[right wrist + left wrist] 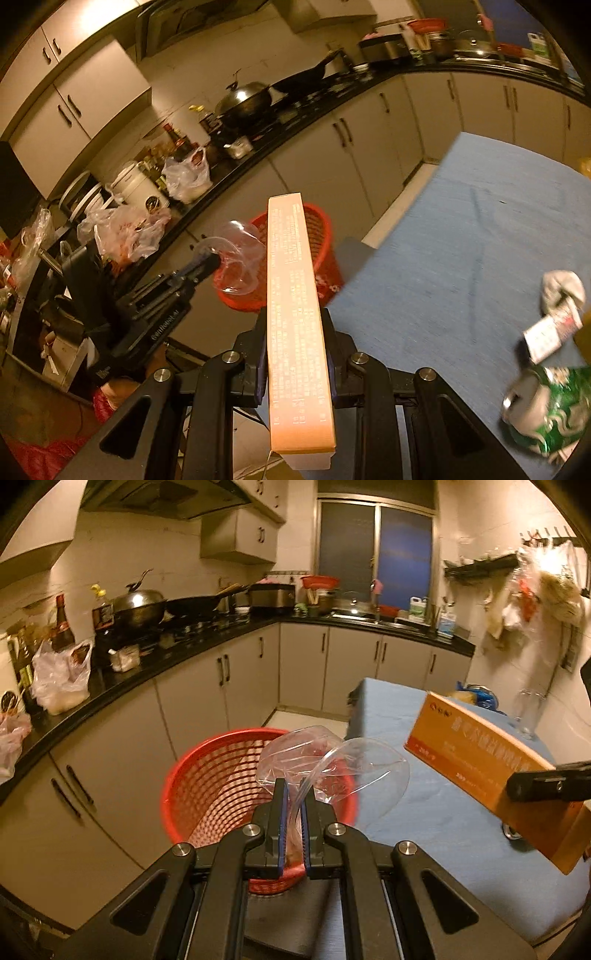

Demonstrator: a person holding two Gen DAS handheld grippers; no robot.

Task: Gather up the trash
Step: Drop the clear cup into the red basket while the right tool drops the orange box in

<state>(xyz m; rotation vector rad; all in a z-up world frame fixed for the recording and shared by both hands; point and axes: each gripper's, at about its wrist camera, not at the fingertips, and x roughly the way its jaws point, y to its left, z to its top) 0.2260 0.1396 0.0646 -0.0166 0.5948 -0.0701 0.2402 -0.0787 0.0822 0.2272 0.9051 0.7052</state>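
Observation:
My left gripper (293,794) is shut on a clear plastic container (332,764) and holds it above the red mesh basket (221,775) on the floor. My right gripper (295,325) is shut on a long orange carton (295,295), held over the near corner of the blue-clothed table (480,240). The carton (487,775) shows at the right of the left wrist view, right of the basket. In the right wrist view the basket (321,240) sits beyond the carton and the clear container (236,258) hangs at its left.
A crushed green can (546,410) and crumpled paper trash (557,314) lie on the table at the right. A glass jar (528,712) stands at the table's far side. A black counter (129,679) with pans and bags runs along the left.

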